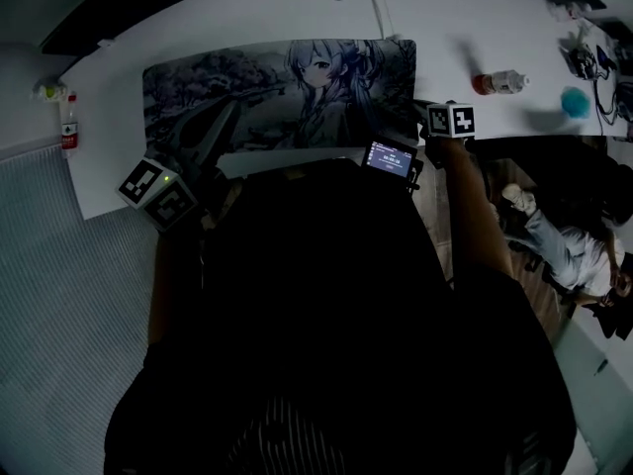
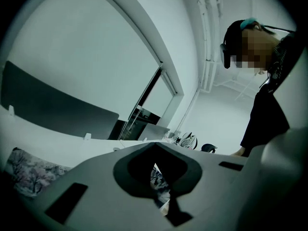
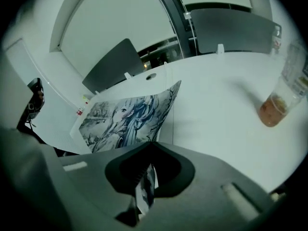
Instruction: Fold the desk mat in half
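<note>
Looks like the gripping stage, fold not yet made. Pinched shut in the left gripper (image 2: 162,198): a printed strip of the desk mat (image 1: 287,97), mostly flat on the tabletop (image 1: 445,28) ahead and rightward. Clamped likewise in the right gripper (image 3: 143,196): the mat's near edge, sheet spreading ahead-left. Next, probably: raise both held spots together, carry across, match edges.

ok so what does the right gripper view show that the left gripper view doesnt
Only the right gripper view: the printed figure on the desk mat, and a bottle off to its right. Only the left gripper view: a person in dark clothes standing at the right. Both: the white desk, and a mat edge pinched in closed jaws, left gripper and right gripper alike.
</note>
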Action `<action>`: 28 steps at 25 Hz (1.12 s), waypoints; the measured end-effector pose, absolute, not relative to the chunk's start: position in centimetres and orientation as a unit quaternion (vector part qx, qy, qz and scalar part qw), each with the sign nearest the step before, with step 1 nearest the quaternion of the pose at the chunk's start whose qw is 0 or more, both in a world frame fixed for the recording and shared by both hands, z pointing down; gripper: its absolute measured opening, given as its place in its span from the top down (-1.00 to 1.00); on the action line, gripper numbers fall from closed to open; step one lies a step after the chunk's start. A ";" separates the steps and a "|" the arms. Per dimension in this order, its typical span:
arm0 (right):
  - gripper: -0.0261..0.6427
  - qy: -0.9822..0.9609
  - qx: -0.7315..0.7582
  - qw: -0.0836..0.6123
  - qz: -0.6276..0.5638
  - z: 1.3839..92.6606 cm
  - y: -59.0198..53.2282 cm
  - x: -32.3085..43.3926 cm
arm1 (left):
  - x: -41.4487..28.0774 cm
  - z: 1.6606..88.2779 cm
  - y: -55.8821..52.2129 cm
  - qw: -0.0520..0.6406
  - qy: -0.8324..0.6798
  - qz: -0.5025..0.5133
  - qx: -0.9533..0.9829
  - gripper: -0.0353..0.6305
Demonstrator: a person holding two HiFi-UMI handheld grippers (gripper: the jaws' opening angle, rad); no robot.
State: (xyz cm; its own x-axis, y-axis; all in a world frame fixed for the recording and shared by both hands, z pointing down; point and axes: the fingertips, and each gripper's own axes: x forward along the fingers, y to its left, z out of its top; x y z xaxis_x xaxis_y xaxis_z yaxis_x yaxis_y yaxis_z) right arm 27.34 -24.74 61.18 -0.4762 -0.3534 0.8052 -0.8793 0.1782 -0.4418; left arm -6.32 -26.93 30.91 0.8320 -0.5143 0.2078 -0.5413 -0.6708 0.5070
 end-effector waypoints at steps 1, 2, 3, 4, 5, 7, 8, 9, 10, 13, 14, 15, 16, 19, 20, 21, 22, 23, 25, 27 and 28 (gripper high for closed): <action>0.89 -0.705 0.441 0.287 0.476 61.6 -24.7 27.7 | -7.7 31.0 -27.1 0.287 -0.291 0.018 0.913 0.88; 0.89 -0.694 0.452 0.295 0.476 61.9 -24.6 28.1 | -9.1 31.1 -27.2 0.289 -0.292 0.014 0.911 0.88; 0.89 -0.685 0.463 0.301 0.476 62.1 -24.6 28.3 | -10.6 31.3 -27.4 0.291 -0.294 0.013 0.910 0.88; 0.89 -0.677 0.471 0.306 0.476 62.2 -24.7 28.3 | -12.1 31.5 -27.5 0.293 -0.296 0.013 0.909 0.88; 0.89 -0.670 0.476 0.311 0.476 62.2 -24.6 28.3 | -13.6 31.8 -27.7 0.295 -0.298 0.013 0.908 0.88; 0.89 -0.660 0.486 0.326 0.472 62.1 -24.5 28.3 | -16.3 32.7 -27.9 0.300 -0.302 0.010 0.905 0.88; 0.89 -0.655 0.492 0.334 0.467 62.0 -24.5 28.3 | -17.6 33.1 -27.9 0.300 -0.302 0.008 0.905 0.88; 0.89 -0.650 0.499 0.337 0.464 62.0 -24.5 28.1 | -18.9 33.6 -27.9 0.298 -0.302 0.005 0.905 0.88; 0.89 -0.645 0.506 0.336 0.464 62.1 -24.4 27.7 | -20.2 34.1 -27.8 0.297 -0.302 0.003 0.906 0.88; 0.89 -0.636 0.519 0.339 0.460 61.9 -24.2 26.0 | -23.9 35.5 -27.6 0.301 -0.302 -0.002 0.905 0.88; 0.89 -0.635 0.523 0.343 0.453 61.6 -24.4 25.4 | -24.9 35.9 -27.8 0.303 -0.300 -0.005 0.905 0.88; 0.89 -0.633 0.528 0.346 0.448 61.2 -24.6 24.9 | -25.8 36.3 -28.0 0.304 -0.297 -0.009 0.905 0.88; 0.89 -0.631 0.533 0.346 0.444 60.9 -24.8 24.3 | -26.7 36.5 -28.3 0.305 -0.294 -0.015 0.906 0.88; 0.89 -0.624 0.546 0.337 0.446 60.0 -24.9 22.4 | -29.1 36.9 -28.5 0.312 -0.278 -0.024 0.908 0.88; 0.89 -0.624 0.548 0.335 0.445 59.6 -25.1 21.6 | -29.8 36.9 -28.7 0.316 -0.273 -0.026 0.908 0.88; 0.89 -0.624 0.549 0.334 0.444 59.3 -25.3 20.8 | -30.5 36.8 -29.0 0.322 -0.269 -0.028 0.907 0.88; 0.89 -0.625 0.549 0.335 0.443 59.0 -25.6 19.9 | -31.2 36.6 -29.2 0.328 -0.267 -0.029 0.906 0.88; 0.89 -0.626 0.548 0.336 0.441 58.8 -25.8 19.0 | -31.9 36.5 -29.5 0.333 -0.264 -0.032 0.905 0.87; 0.89 -0.628 0.548 0.338 0.437 58.4 -26.4 17.5 | -33.4 36.8 -29.9 0.337 -0.257 -0.036 0.905 0.87; 0.89 -0.631 0.546 0.335 0.437 57.8 -27.1 16.0 | -34.5 36.9 -30.2 0.338 -0.251 -0.036 0.906 0.87; 0.89 -0.634 0.544 0.334 0.437 57.5 -27.4 15.3 | -34.9 37.0 -30.2 0.340 -0.248 -0.036 0.906 0.87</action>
State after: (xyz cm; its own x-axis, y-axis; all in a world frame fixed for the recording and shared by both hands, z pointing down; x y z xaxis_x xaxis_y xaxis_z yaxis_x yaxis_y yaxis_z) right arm 15.31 -27.38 57.47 -0.1855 -0.3972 0.8988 -0.9812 0.0255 -0.1912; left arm -34.89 -30.20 36.97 0.8741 -0.4746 0.1032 -0.4256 -0.6460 0.6337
